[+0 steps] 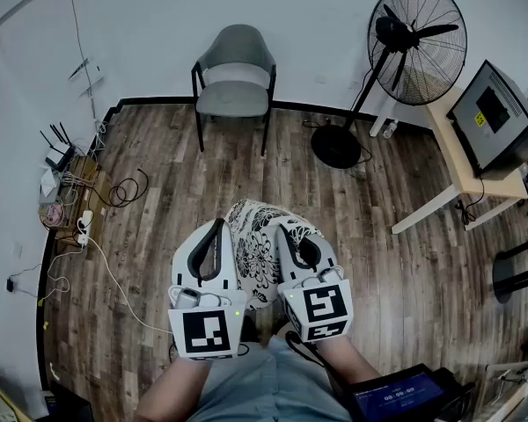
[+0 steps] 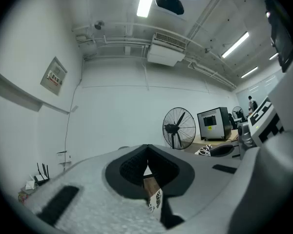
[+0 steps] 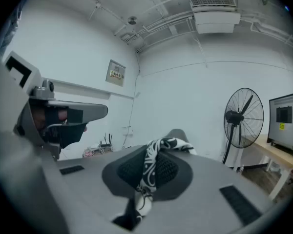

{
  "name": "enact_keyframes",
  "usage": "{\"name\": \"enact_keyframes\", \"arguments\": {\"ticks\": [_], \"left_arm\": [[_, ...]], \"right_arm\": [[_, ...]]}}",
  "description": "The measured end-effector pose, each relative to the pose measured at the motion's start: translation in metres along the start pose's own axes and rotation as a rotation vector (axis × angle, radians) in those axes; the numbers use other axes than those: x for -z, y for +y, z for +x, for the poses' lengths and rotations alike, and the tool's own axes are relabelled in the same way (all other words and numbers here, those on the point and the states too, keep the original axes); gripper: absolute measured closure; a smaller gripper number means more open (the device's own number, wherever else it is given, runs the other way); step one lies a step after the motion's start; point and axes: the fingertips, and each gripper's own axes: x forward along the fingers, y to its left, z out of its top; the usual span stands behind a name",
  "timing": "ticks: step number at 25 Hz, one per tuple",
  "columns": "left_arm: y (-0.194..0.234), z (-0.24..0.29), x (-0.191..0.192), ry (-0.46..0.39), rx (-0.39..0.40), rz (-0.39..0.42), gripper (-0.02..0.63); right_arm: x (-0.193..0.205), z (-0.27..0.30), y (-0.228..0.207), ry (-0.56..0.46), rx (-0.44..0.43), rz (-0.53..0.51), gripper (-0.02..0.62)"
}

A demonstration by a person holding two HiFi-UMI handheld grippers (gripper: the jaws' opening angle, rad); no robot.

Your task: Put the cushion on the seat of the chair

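A black-and-white patterned cushion (image 1: pixel 257 258) hangs between my two grippers, above the wooden floor and close to my body. My left gripper (image 1: pixel 218 227) is shut on its left edge; in the left gripper view a scrap of the cushion (image 2: pixel 155 200) shows low between the closed jaws. My right gripper (image 1: pixel 292 233) is shut on its right edge, where the cushion's fabric (image 3: pixel 149 172) is pinched and spills over the jaw tips. The grey chair (image 1: pixel 235 77) with black legs stands against the far wall, its seat bare. Its back (image 3: pixel 177 133) peeks over the cushion in the right gripper view.
A black standing fan (image 1: pixel 414 42) is right of the chair. A light desk (image 1: pixel 462 170) with a monitor (image 1: pixel 495 105) runs along the right. Routers and loose cables (image 1: pixel 70 174) lie on the floor at the left wall. A tablet (image 1: pixel 396 398) sits at the bottom right.
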Motion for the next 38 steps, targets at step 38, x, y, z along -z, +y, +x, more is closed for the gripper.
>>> {"name": "enact_keyframes", "arguments": {"ticks": [38], "left_arm": [[0.066,0.196,0.055,0.159,-0.013,0.026,0.597]], "right_arm": [[0.021,0.198,-0.106,0.086,0.000,0.088,0.581]]}}
